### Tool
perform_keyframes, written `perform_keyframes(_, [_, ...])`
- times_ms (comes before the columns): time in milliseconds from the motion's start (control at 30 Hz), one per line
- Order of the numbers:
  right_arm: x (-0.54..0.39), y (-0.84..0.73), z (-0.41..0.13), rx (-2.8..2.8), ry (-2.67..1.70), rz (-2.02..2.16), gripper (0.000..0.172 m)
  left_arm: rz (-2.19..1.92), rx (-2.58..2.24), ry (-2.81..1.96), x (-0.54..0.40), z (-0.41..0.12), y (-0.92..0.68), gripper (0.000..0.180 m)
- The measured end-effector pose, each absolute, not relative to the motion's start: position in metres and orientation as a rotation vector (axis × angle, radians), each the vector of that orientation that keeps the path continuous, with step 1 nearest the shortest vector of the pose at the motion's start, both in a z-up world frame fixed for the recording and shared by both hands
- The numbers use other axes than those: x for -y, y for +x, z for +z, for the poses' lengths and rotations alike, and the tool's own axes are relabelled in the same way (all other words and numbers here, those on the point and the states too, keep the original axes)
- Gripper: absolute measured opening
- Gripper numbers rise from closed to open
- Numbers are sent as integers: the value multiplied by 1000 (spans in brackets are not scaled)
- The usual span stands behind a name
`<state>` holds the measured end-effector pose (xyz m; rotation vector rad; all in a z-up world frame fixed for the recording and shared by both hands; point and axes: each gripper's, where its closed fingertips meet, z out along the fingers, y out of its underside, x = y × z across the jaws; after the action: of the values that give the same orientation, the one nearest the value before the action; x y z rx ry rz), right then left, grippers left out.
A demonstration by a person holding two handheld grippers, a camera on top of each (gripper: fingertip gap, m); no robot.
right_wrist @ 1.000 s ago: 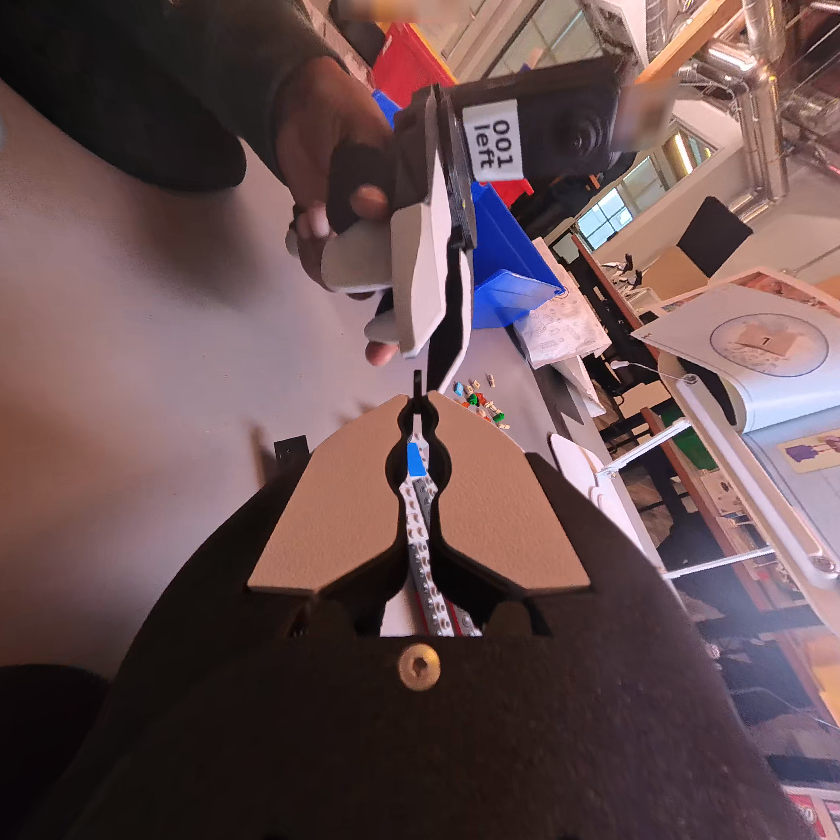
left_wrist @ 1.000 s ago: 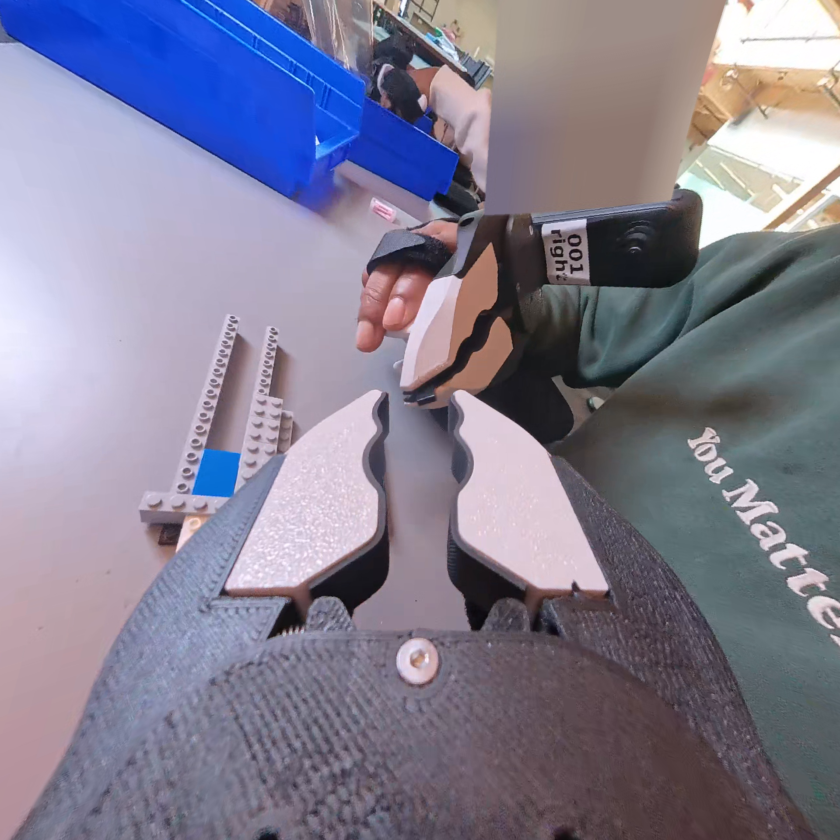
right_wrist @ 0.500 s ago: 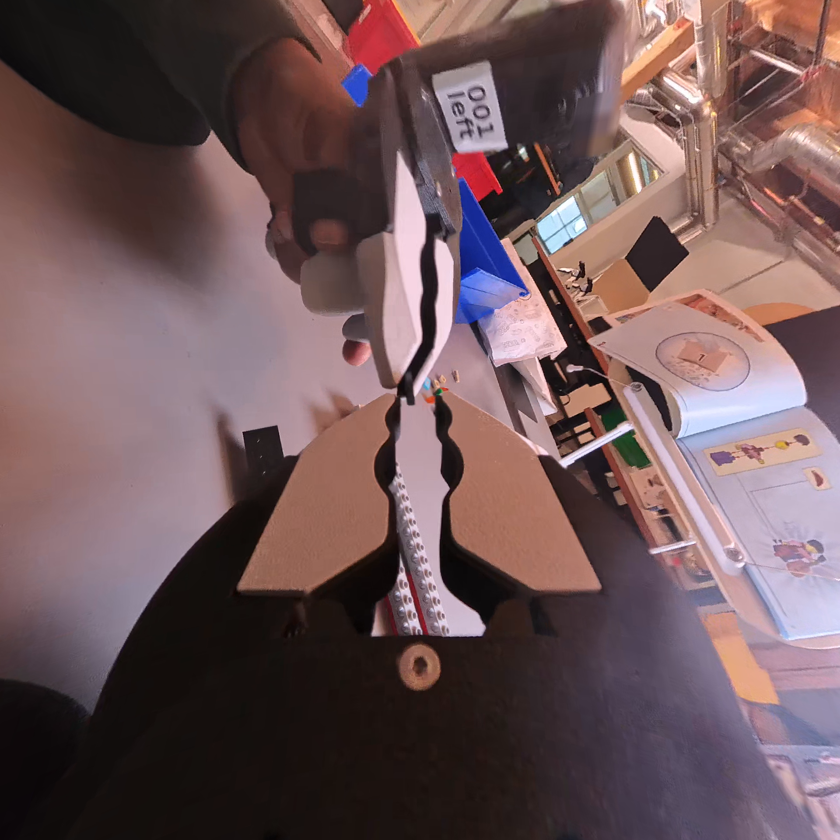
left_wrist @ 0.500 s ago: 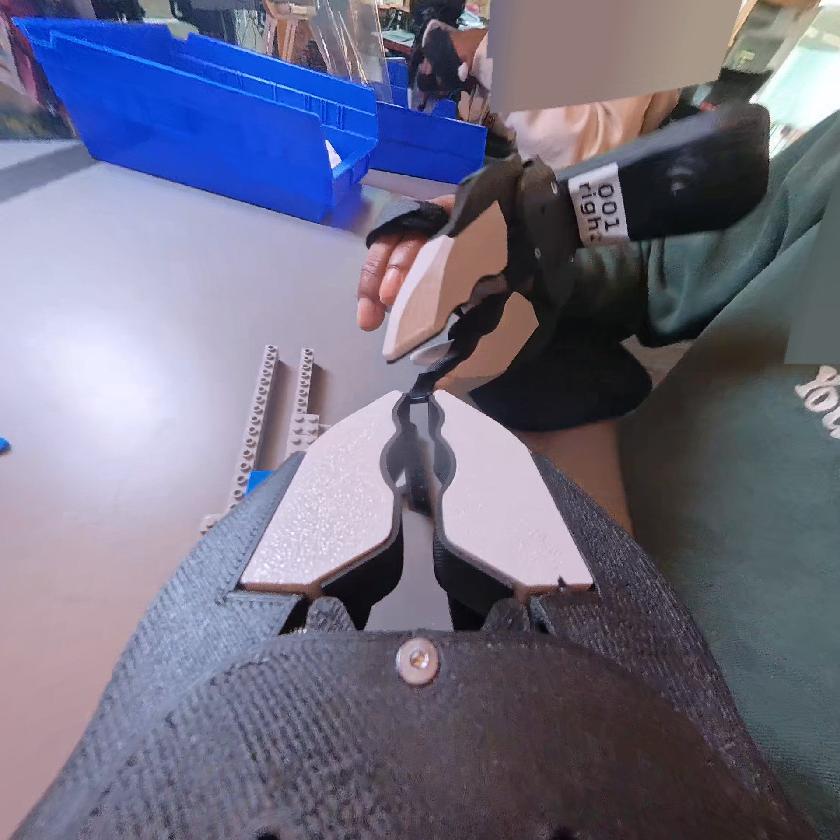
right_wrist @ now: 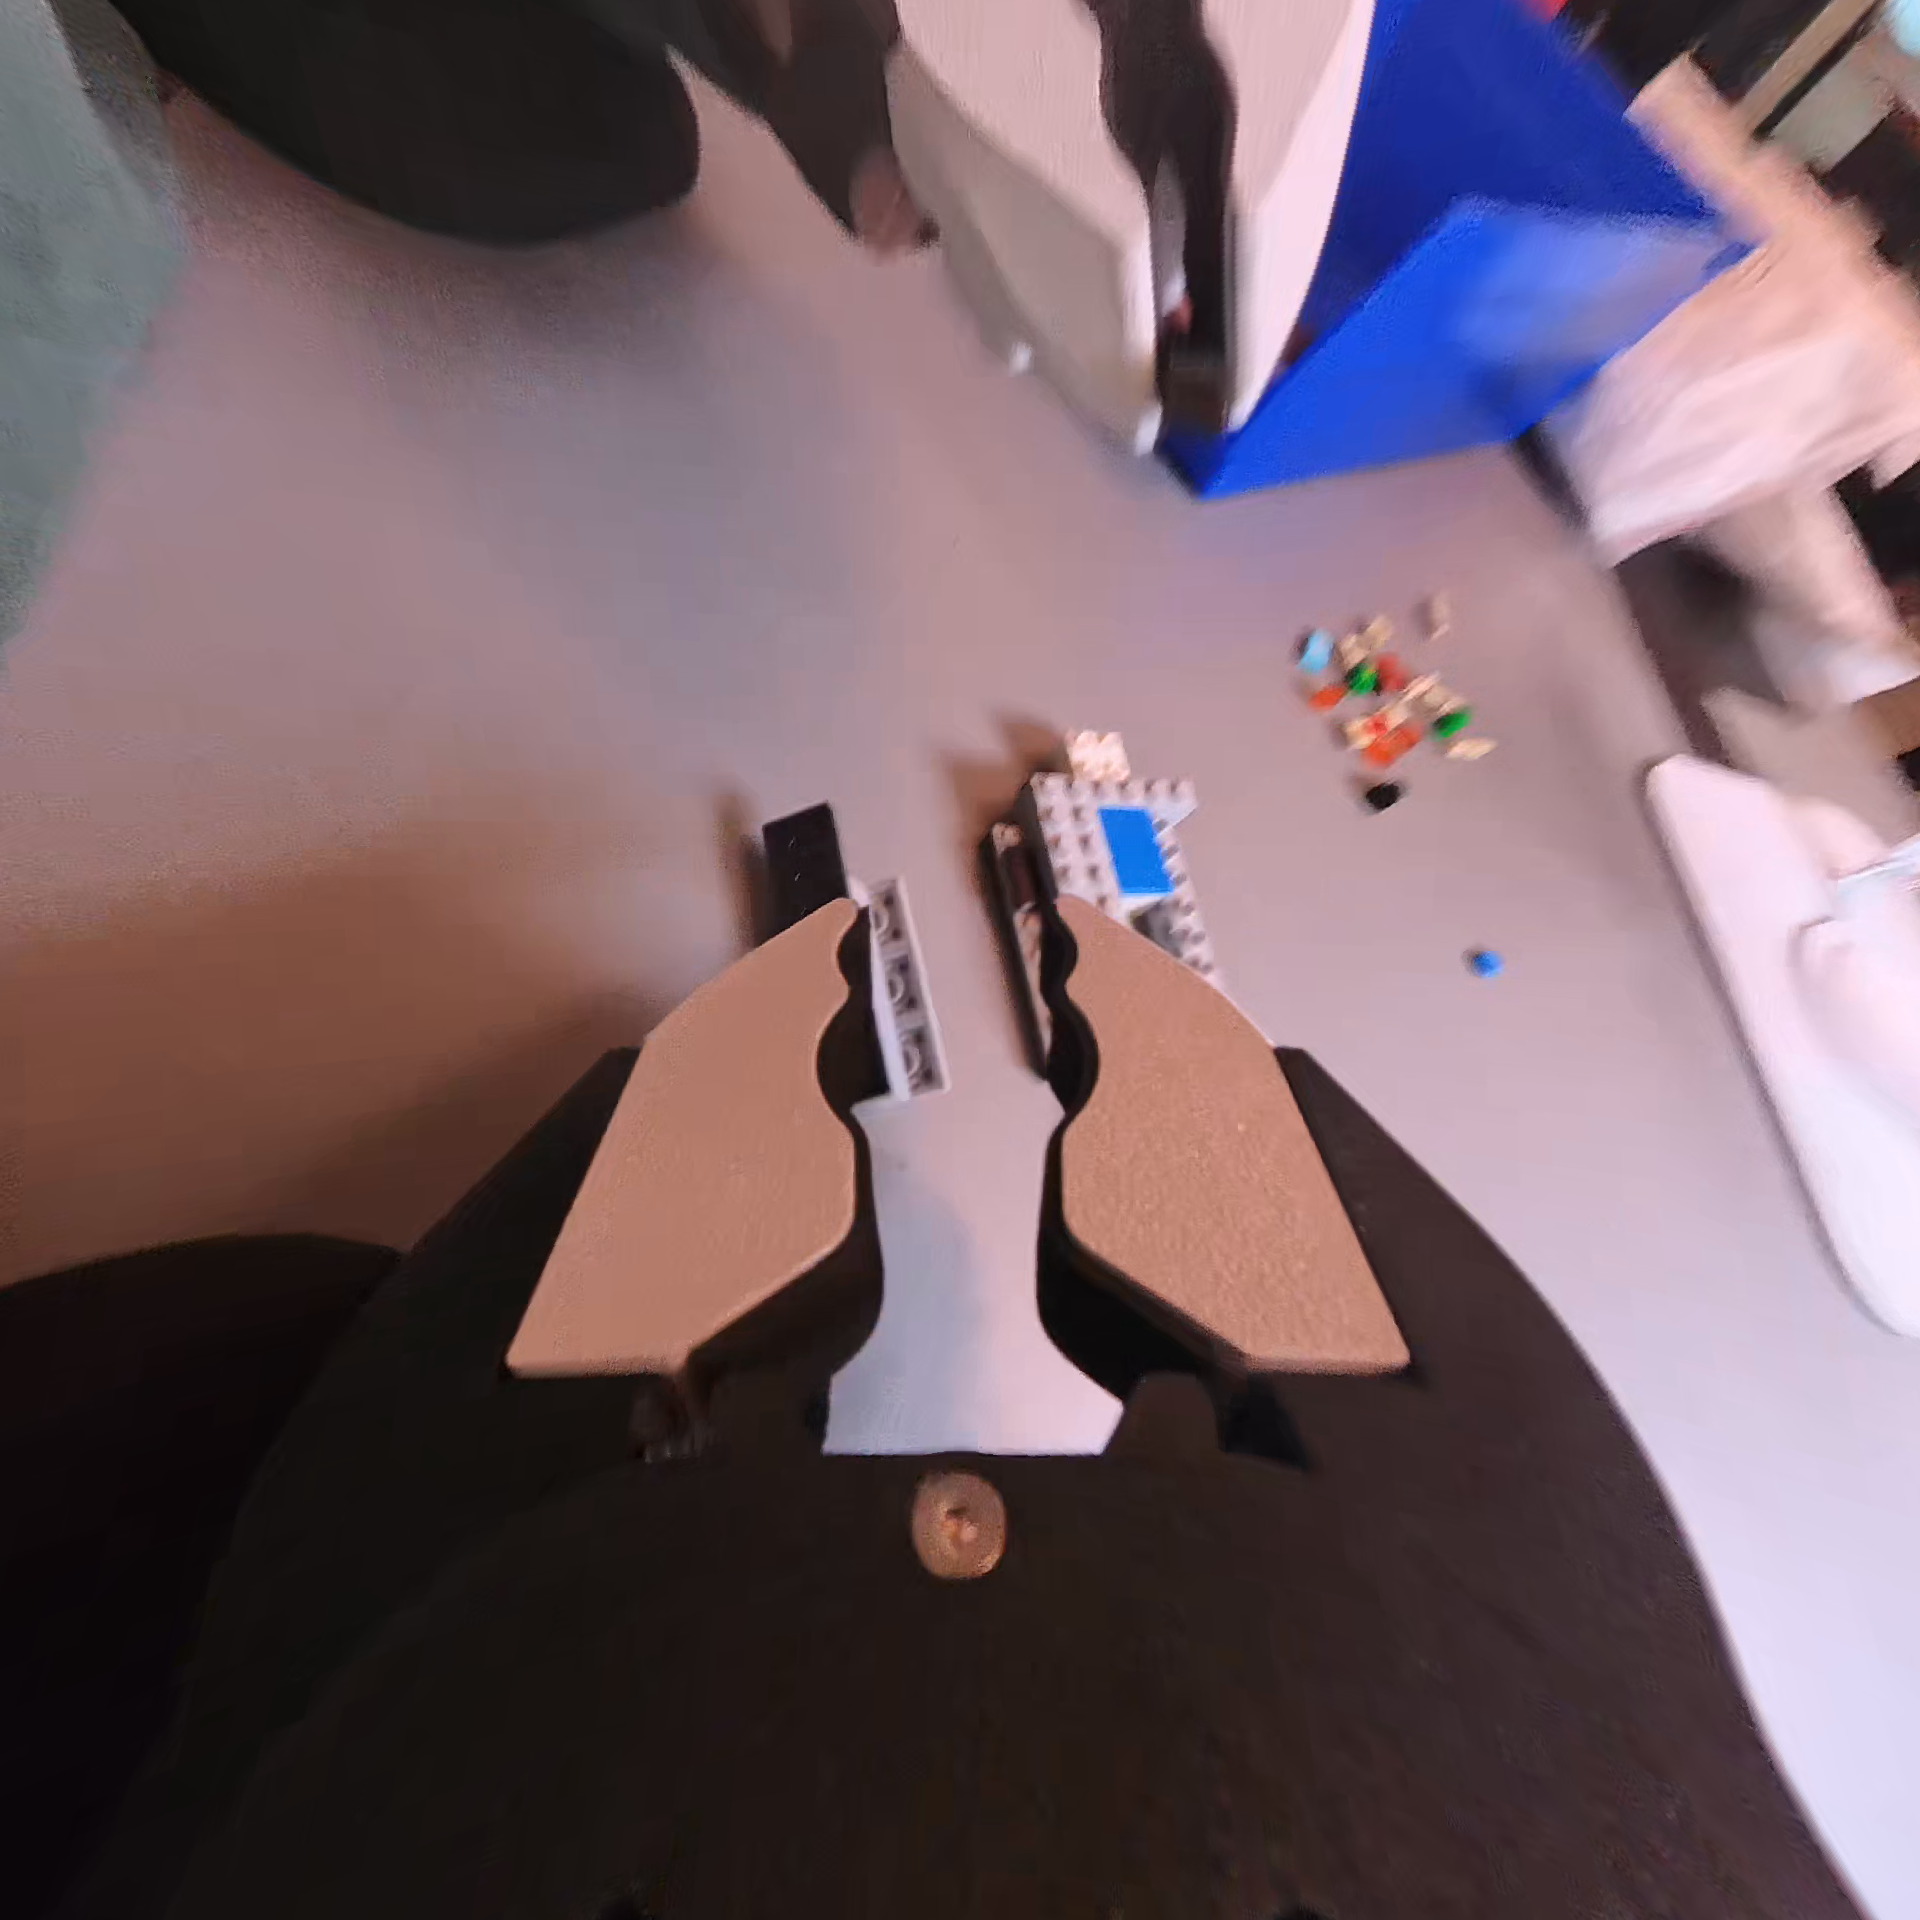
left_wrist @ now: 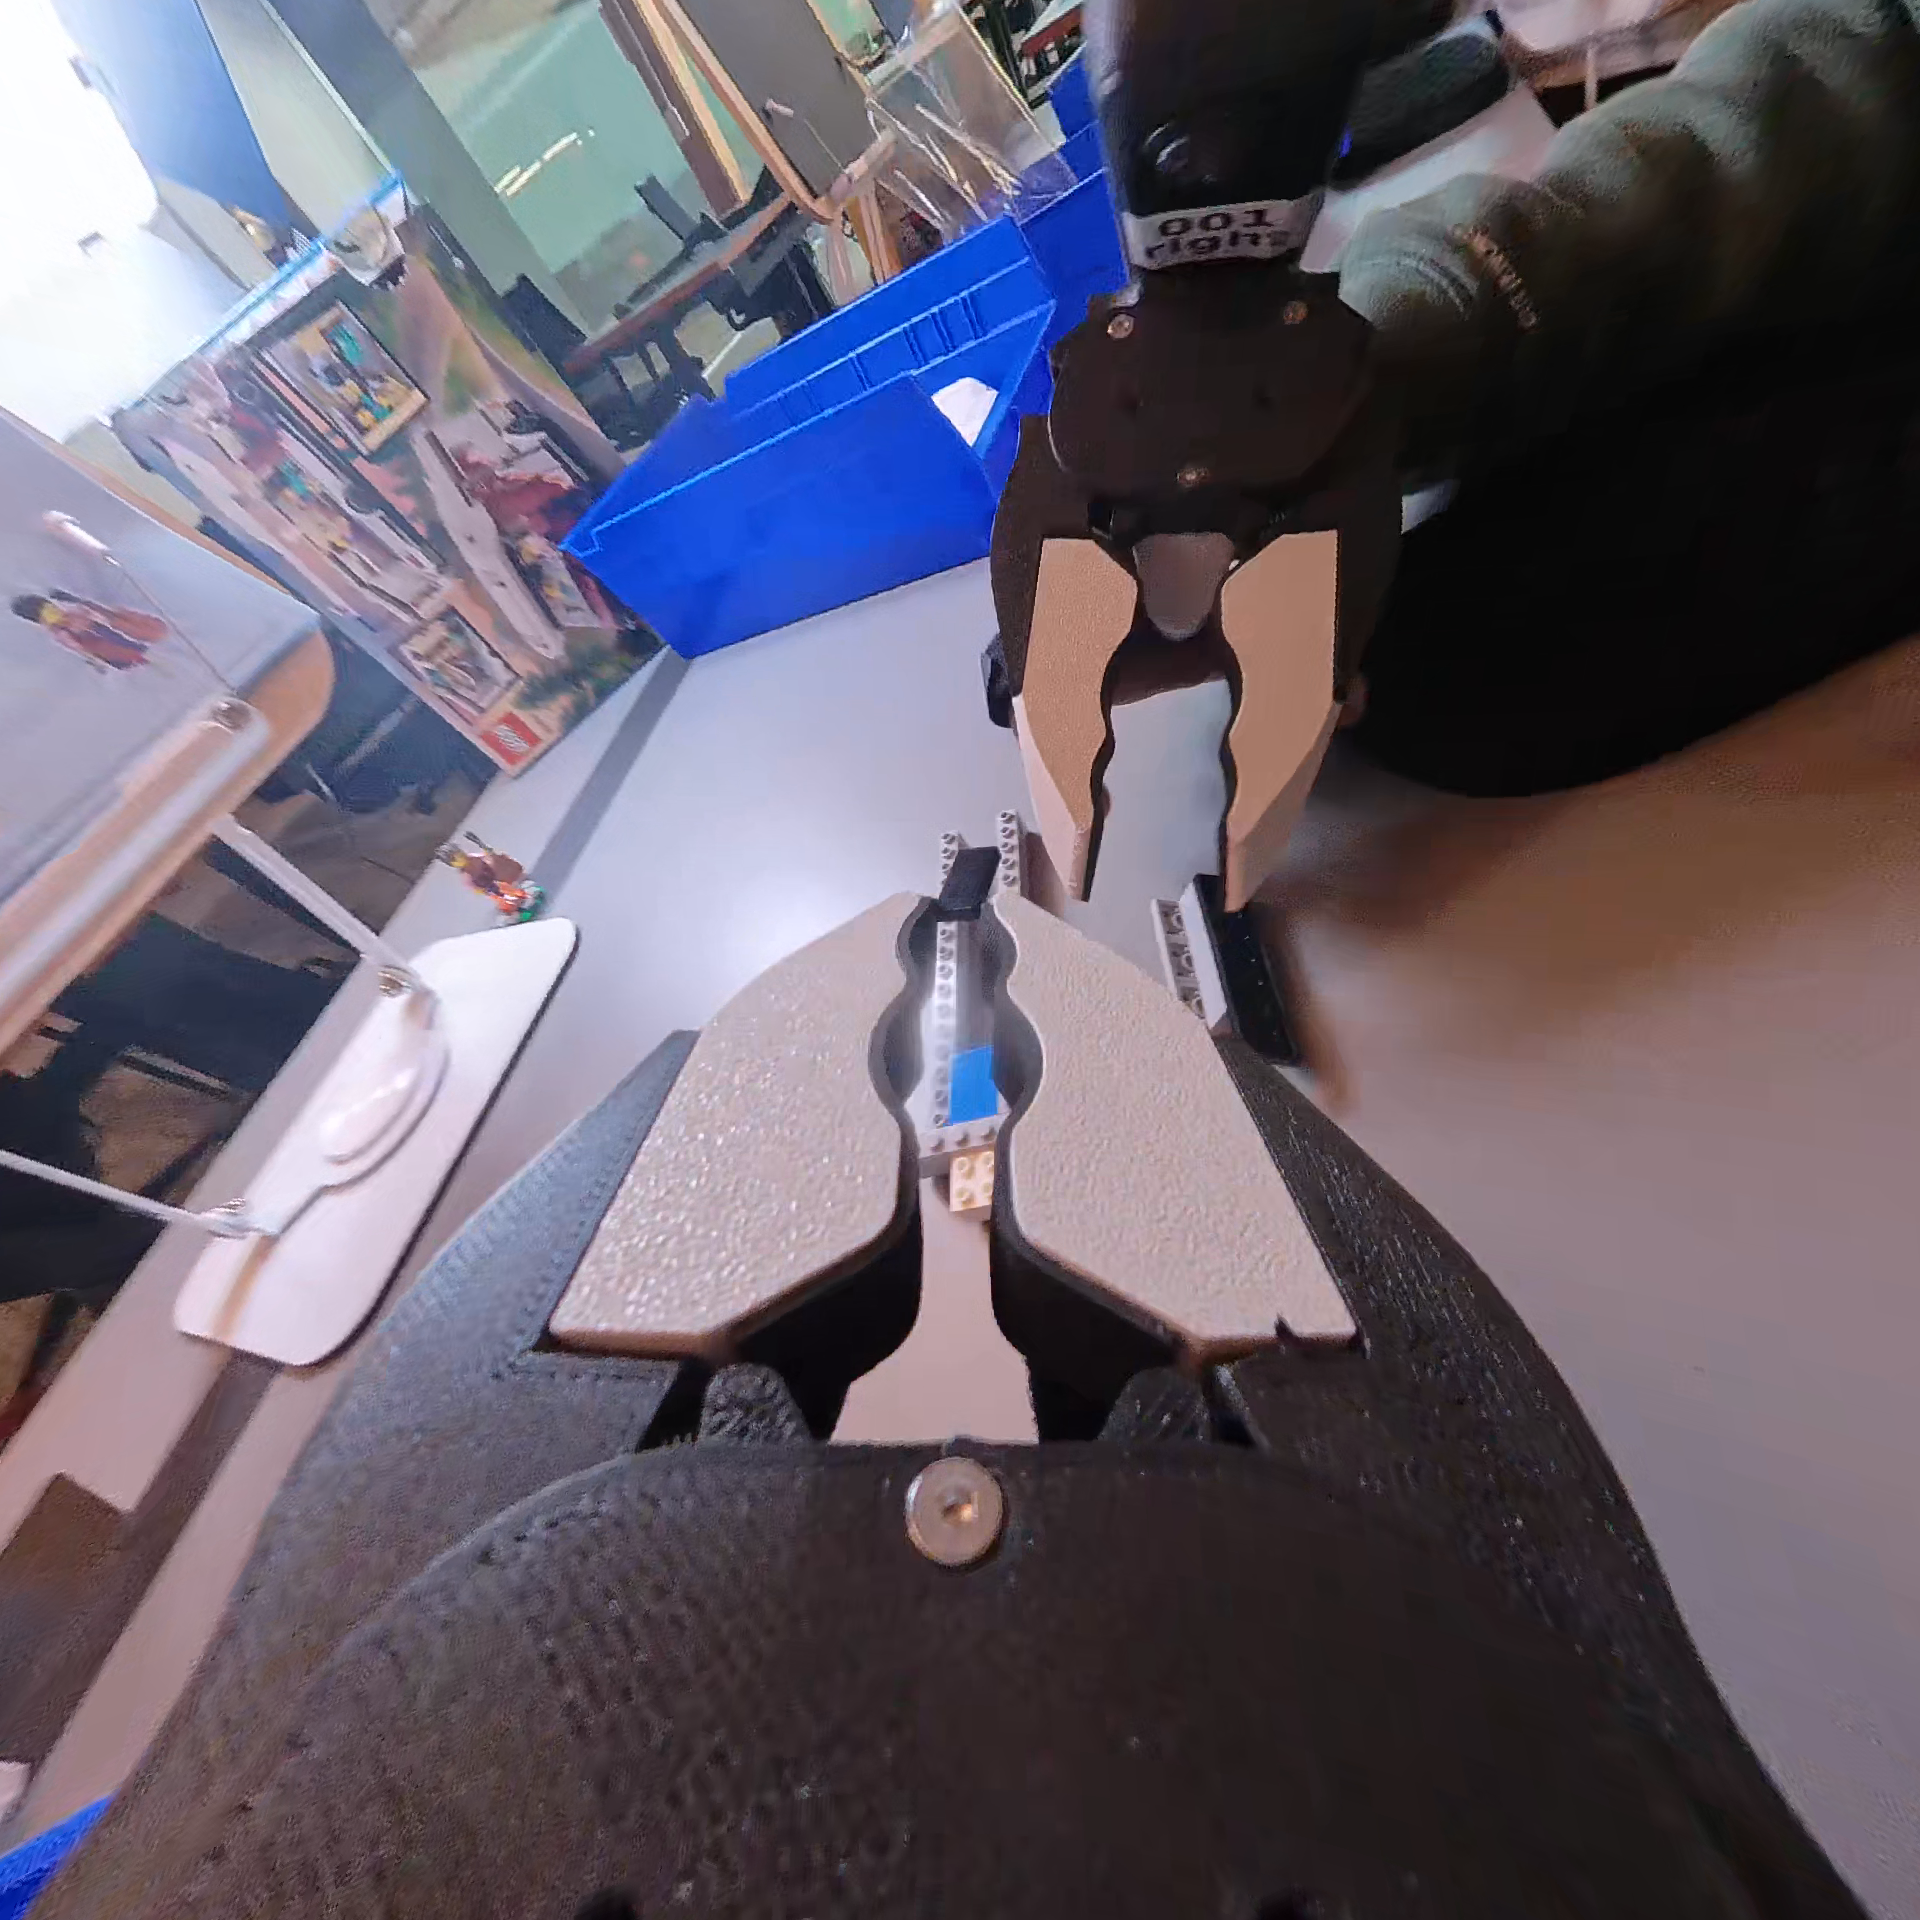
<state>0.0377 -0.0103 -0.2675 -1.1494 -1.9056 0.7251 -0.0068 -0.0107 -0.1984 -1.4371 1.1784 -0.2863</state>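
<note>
My left gripper (left_wrist: pixel 964 909) is shut on a small black piece (left_wrist: pixel 966 881) that sticks out past its fingertips, above the grey table (left_wrist: pixel 810 748). Through its jaws I see a grey studded assembly with a blue tile (left_wrist: pixel 971 1081) lying on the table; it also shows in the right wrist view (right_wrist: pixel 1132 852). My right gripper (right_wrist: pixel 961 920) is open and empty, low over the table. A grey-and-black brick stack (right_wrist: pixel 904 997) lies by its left finger and a long black strip (right_wrist: pixel 1023 956) by its right finger. The left wrist view shows it open too (left_wrist: pixel 1164 888).
Blue bins (left_wrist: pixel 831 488) stand at the back, with a toy box (left_wrist: pixel 447 582) to the left. A white stand base (left_wrist: pixel 384 1122) lies at the table's left edge. Small loose coloured pieces (right_wrist: pixel 1382 696) and a blue stud (right_wrist: pixel 1484 961) lie to the right. A person's green sleeve (left_wrist: pixel 1610 312) is behind. There is about 8 cm between the tips of the two grippers.
My right gripper held the black piece; my left closed on it, the right opened and let go. The right gripper then dropped down over the bricks on the table.
</note>
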Motion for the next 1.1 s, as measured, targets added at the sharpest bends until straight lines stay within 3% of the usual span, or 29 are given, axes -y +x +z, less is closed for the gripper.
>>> perform_keyframes(133, [12, 49, -286, 2011, -1317, 787, 42, -165, -1196, -1398, 7, -195, -17, 8])
perform_keyframes(300, [13, 51, -301, 2093, -1341, 677, 30, -109, -1187, -1422, -2, -200, -26, 8])
perform_keyframes(533, [10, 49, -297, 2068, -1312, 661, 30, 85, -909, -1921, -70, -265, -87, 8])
perform_keyframes(767, [7, 48, -299, 2054, -1319, 650, 30, 344, -995, -2068, -92, -302, -105, 9])
perform_keyframes(1100, [4, 47, -296, 2015, -1334, 661, 30, -96, -947, -2137, -63, -287, -79, 39])
